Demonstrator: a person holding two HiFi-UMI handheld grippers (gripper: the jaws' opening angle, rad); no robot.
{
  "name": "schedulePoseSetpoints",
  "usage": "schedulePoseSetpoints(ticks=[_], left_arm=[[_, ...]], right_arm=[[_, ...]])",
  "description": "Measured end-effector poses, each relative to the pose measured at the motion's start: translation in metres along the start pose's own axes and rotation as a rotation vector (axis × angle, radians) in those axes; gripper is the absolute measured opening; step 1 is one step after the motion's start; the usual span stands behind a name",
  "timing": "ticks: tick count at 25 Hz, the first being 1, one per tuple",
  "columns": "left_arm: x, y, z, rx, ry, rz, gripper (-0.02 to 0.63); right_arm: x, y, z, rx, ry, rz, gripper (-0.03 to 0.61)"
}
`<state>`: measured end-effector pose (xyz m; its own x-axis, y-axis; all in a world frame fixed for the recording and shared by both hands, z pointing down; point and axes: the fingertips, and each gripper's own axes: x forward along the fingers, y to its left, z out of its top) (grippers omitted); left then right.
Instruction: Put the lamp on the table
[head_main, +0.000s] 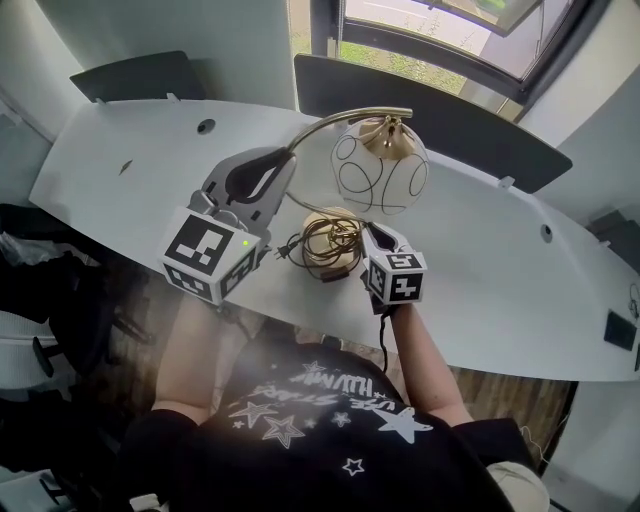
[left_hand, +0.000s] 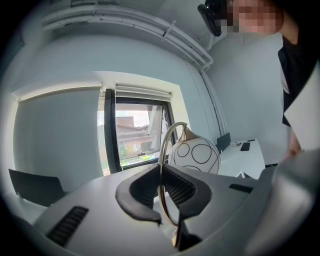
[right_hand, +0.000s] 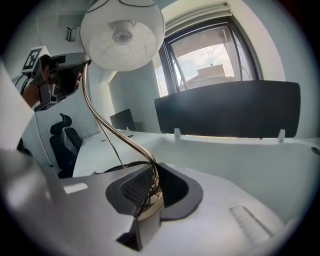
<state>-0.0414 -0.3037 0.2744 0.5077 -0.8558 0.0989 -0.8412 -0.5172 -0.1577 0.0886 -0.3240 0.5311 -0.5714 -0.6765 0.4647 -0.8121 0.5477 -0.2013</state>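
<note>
Left of centre frame, head view: left gripper (head_main: 265, 170) has its jaws pinched on the lamp's thin brass arm (left_hand: 162, 165); its own view shows the rod running straight up between the pads. The arm curves right, toward the top centre, to the globe shade (head_main: 380, 168), white with black line loops, which hangs out over the table. Below the shade, centre frame, is the lamp base (head_main: 340, 218) with the cord (head_main: 320, 243) coiled on it. Just right of that, the right gripper (head_main: 368, 235) clamps the base at the stem foot, with cord loops caught in the pinch. The base sits over the near edge of the white table (head_main: 520, 290); I can't tell whether it is touching down or just above.

Risks, my read:
- The rod is thin and smooth, so it could spin or slide in the left pads and let the shade swing.
- The shade is top-heavy and looks like glass, so letting go of the left side first could tip the lamp.
- The base is close to the near edge, so set down here it may topple off toward the person.
- The cord could snag in the right pads on release and drag the base.
</note>
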Motion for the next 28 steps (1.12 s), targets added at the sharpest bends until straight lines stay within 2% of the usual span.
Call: schedulePoseSetpoints(ticks=[5,9,17,24,28], left_arm=[[0.007,0.040,-0.001,-0.009,-0.007,-0.037,0.034],[0.010,0.073,-0.005,-0.008,-0.014,-0.068,0.034],[0.025,0.132,-0.009,0.024,-0.027,-0.117,0.034],[0.044,0.169,-0.019,0.036,-0.027,-0.149,0.034],[0.056,0.190,-0.026,0.032,-0.022,-0.159,0.034]], right_arm=[[0.026,0.015,0.026,0.018,-0.009,-0.032,0.040],[0.050,0.026,0.031,0.032,0.002,-0.058,0.040],[0.102,0.047,0.057,0.061,0.001,-0.092,0.040],[0.145,0.047,0.070,0.069,0.005,-0.117,0.040],[0.168,0.044,0.088,0.069,-0.026,-0.129,0.040]])
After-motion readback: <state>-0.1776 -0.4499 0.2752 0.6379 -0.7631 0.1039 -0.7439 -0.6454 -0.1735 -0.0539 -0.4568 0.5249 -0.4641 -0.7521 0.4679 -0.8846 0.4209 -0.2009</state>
